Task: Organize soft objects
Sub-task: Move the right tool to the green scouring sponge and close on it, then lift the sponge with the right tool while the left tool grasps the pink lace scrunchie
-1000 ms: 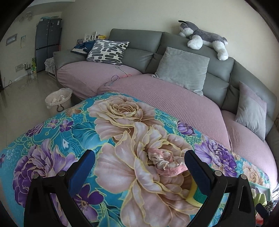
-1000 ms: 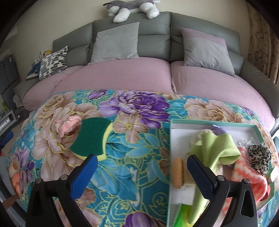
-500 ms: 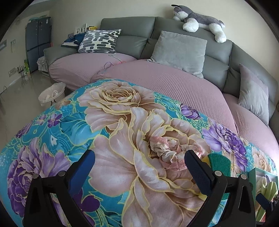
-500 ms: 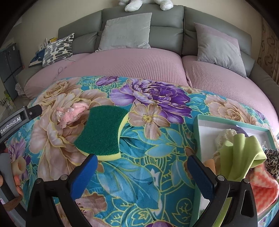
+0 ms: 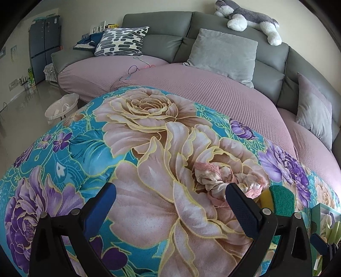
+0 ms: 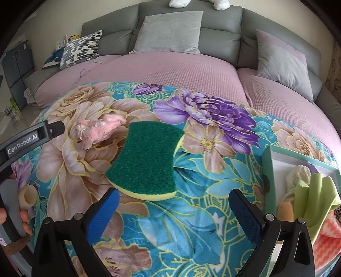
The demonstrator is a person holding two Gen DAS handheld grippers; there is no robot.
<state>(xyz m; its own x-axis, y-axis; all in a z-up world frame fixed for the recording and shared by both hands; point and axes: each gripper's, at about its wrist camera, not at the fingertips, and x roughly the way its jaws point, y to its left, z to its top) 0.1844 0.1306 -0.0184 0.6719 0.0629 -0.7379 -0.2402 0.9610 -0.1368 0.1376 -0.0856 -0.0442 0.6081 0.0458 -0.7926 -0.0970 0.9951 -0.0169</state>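
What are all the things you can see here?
sponge: 1, green on yellow, on the blanket ahead of the right gripper
pink cloth: 1, crumpled, beside the sponge
blanket: 1, teal with big flowers, covers the surface
box: 1, teal rim and white inside, at the right, holds soft things
green cloth: 1, light green, in the box
orange cloth: 1, orange and white, in the box
sofa: 1, grey with pink covers, behind
cushions: 4, three grey, one patterned, on the sofa
plush dog: 1, grey and white, on the sofa back
basket: 1, white, on the floor
left gripper: jaws open, empty
right gripper: jaws open, empty
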